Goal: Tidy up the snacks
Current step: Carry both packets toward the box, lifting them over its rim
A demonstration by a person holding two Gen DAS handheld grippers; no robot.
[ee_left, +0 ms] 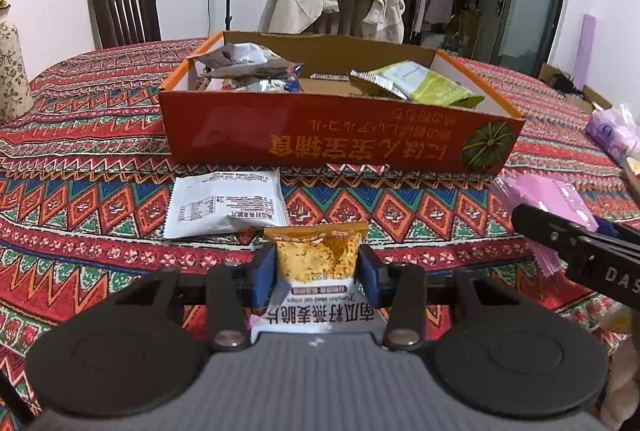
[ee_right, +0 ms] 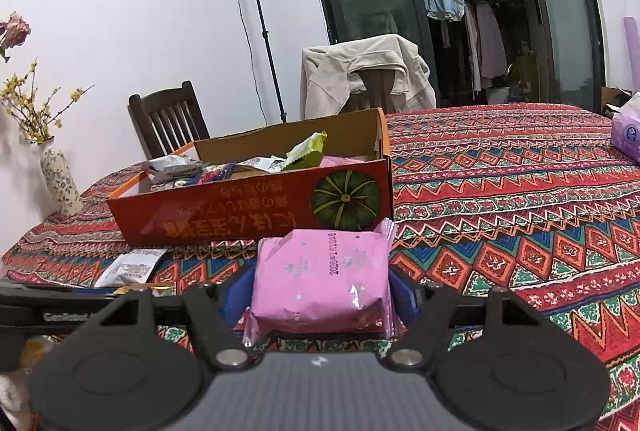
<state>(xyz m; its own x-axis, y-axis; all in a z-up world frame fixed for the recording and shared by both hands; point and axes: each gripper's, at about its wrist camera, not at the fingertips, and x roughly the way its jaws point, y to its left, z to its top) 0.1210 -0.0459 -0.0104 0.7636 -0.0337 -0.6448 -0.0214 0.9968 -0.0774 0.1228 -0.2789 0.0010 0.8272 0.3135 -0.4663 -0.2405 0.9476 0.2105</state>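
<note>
Both wrist views toward box (ee_left: 340, 135) (close, oblique)

A red-orange box (ee_left: 256, 135) with a green pumpkin print sits at 12 o'clock on the red, blue and green zigzag tabletop (ee_left: 420, 203), a pink packet (ee_right: 320, 279) nearer.

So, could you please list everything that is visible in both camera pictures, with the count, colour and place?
cardboard box: one, orange-red with a pumpkin picture, middle of the table, holds several snack packets
white packet: one, white, on the tablecloth in front of the box
oat crisp packet: one, yellow and white, between the left tongs
pink packet: one, pink, between the right tongs
tablecloth: one, red patterned, covers the table
vase: one, floral, left end of the table, holds yellow flowers
tissue pack: one, purple, right edge of the table
chairs: two, dark wood, behind the table; one bears a beige jacket
lamp stand: one, black, by the wall
left tongs: shut on the oat crisp packet
right tongs: shut on the pink packet
</note>
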